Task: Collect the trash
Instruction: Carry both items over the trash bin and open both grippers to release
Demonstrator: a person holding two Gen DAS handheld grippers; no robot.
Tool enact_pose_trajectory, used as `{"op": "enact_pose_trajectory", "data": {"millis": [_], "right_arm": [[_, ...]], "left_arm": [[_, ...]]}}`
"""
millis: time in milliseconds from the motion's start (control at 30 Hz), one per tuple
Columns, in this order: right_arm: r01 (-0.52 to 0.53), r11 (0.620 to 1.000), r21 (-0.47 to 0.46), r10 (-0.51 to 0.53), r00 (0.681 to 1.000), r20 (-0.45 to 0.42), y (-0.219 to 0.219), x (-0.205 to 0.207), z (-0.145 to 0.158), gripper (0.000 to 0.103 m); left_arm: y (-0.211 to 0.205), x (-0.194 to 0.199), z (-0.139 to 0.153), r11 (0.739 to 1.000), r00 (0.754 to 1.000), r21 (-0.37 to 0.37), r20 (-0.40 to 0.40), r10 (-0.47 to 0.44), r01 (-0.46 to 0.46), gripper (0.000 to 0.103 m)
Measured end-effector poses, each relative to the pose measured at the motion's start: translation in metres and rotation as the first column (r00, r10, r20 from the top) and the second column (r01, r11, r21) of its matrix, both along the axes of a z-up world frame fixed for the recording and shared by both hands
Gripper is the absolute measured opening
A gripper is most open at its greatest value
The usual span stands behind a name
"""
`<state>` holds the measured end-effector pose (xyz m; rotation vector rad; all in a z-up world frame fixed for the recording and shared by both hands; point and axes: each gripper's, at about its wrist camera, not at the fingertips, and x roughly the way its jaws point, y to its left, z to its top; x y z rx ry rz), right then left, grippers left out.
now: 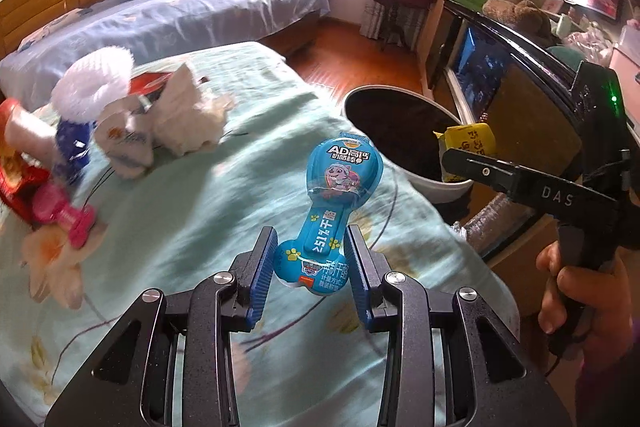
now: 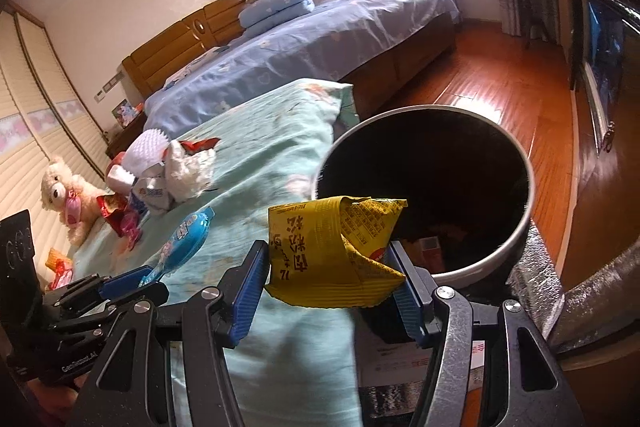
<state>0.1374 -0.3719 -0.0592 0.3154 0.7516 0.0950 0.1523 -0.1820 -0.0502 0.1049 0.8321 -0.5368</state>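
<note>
A: Right wrist view, fingers first. The right gripper point(image 2: 328, 275) is clenched on a crumpled yellow wrapper point(image 2: 336, 251); both blue pads point(image 2: 248, 291) press its sides. The wrapper's free end sticks up toward frame centre.

B: And beyond the fingers?

A: The bin point(image 2: 516, 227), white rim, dark inside, lies directly ahead and slightly right, filling centre-right of the frame. The wrapper's top overlaps the near rim in the picture. Judgement: wrapper is just short of, or at, the mouth; a short push forward before letting go should do it.

B: Left wrist view?

A: The left gripper point(image 1: 312, 259) grasps a blue lollipop-shaped snack packet point(image 1: 336, 195) by its narrow handle end. Long axis runs straight out from the fingers, the round head pointing up-frame, toward the bin point(image 1: 436, 183) at centre-right.

B: Which hand is nearer the bin?

A: The right one. In the left view, the right gripper point(image 1: 472, 163) with the yellow wrapper point(image 1: 468, 143) sits over the bin's right rim, while the blue packet hangs above the green bedspread point(image 1: 200, 211). Judgement: right drops first, left follows by moving right.

B: Remaining trash?

A: A pile of wrappers and tissue point(image 1: 160, 123) at left of frame, well apart from both grippers.
</note>
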Motion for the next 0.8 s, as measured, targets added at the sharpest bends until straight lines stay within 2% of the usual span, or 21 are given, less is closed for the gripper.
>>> {"op": "enact_pose_trajectory", "data": {"millis": [800], "right_arm": [[0.063,0.998,-0.018,-0.064,0.998,-0.03,-0.053,0.025,-0.008,0.061]], "left_arm": [[-0.057,0.034,0.0,0.998,0.999,0.028,-0.008,-0.051,0.051,0.034]]}}
